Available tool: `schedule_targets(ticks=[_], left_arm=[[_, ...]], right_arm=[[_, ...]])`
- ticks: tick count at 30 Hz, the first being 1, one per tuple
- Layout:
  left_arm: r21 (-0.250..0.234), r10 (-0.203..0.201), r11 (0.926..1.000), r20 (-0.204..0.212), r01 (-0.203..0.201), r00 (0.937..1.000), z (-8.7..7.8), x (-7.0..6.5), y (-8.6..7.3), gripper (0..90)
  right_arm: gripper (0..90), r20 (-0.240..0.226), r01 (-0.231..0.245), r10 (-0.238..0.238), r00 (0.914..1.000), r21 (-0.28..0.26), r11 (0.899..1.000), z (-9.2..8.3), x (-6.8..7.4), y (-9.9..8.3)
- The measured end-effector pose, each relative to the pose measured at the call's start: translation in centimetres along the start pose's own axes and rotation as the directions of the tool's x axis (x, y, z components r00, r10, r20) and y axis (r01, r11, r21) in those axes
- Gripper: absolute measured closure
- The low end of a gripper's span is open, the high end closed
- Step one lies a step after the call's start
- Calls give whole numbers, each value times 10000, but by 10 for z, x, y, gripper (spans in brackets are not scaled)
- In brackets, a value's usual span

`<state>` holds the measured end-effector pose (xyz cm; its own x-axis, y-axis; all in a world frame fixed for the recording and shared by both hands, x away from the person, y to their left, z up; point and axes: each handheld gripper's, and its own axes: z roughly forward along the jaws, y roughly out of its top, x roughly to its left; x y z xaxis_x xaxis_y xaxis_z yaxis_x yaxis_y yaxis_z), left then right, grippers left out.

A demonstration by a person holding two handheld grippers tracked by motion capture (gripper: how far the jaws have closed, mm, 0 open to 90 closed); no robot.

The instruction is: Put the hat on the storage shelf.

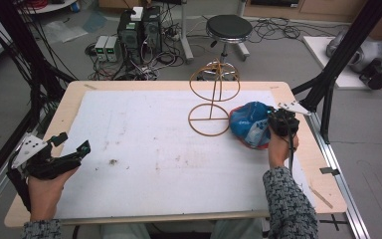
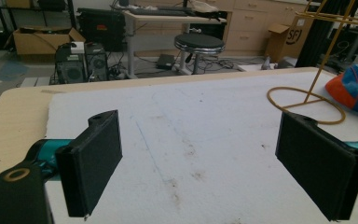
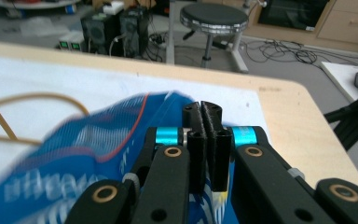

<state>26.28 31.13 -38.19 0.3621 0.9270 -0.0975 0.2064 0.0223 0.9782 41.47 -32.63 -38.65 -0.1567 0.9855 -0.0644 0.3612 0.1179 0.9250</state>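
Wooden table (image 1: pixel 40 149) covered by a white mat (image 1: pixel 144 144), lightly stained, with broad bare space across its left and middle. Left gripper (image 1: pixel 72 144) low at the near left edge, jaws spread wide apart, holding nothing, aimed over the open mat. Right gripper (image 1: pixel 273 122) near the right edge, jaws pressed together on the fabric of a blue mesh bag (image 1: pixel 248 124) with orange trim. Bag slumped on the mat at the right, no clear long axis; contents cannot be told. Yellow wire stand (image 1: pixel 214 94) just left of the bag, its ring base touching or nearly touching it, its stem upright. Beyond the far edge, a black stool (image 1: pixel 229 27), computer towers (image 1: pixel 139 30) and loose cables on the floor.
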Motion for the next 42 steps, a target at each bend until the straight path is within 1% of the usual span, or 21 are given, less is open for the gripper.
schedule_targets(ticks=[2,3,6,14,16,18,25,27,28,32,36,39,42], left_arm=[[-6,-13,10000,-6,13,10000,-1,0,0,146],[-32,-23,10000,-2,23,10000,-1,1,0,146],[-57,-26,10000,-2,26,10000,-2,1,1,146],[-133,-50,9999,-15,50,10000,-4,1,3,146],[-159,-70,9998,-23,70,10000,-4,1,3,146],[-154,-66,9999,-24,66,10000,-4,1,3,146],[-191,-66,9998,-9,66,10000,-5,2,4,146],[-212,-97,9997,-21,96,10000,-6,2,4,146],[-241,-109,9996,-12,108,9999,-6,3,4,146],[-262,-112,9996,-30,112,9999,-7,3,5,146],[-222,-123,9997,-34,122,9999,-7,4,4,146],[-229,-121,9997,-26,120,9999,-7,4,5,146],[-232,-129,9996,-22,128,9999,-7,4,5,146]], right_arm=[[890,-29,-177,176,9998,-200,9996,-4,-2,8],[890,-22,-86,85,10000,-242,9997,-6,-3,13],[891,34,-142,144,9999,-573,9983,-12,-6,23],[890,232,-214,240,9994,-1080,9939,-26,-15,49],[891,278,-94,129,9995,-1215,9925,-30,-17,58],[890,339,-92,140,9993,-1373,9905,-34,-17,67],[890,407,172,-93,9991,-1981,9800,-46,-17,103],[890,360,144,-68,9993,-2151,9765,-49,-17,113],[890,352,103,-26,9994,-2220,9750,-51,-16,117],[891,392,280,-188,9991,-2495,9680,-56,-12,136],[891,362,309,-218,9991,-2740,9612,-61,-10,152],[890,254,182,-112,9996,-2967,9548,-64,-9,163],[890,81,136,-116,9999,-3162,9486,-67,-7,174]])
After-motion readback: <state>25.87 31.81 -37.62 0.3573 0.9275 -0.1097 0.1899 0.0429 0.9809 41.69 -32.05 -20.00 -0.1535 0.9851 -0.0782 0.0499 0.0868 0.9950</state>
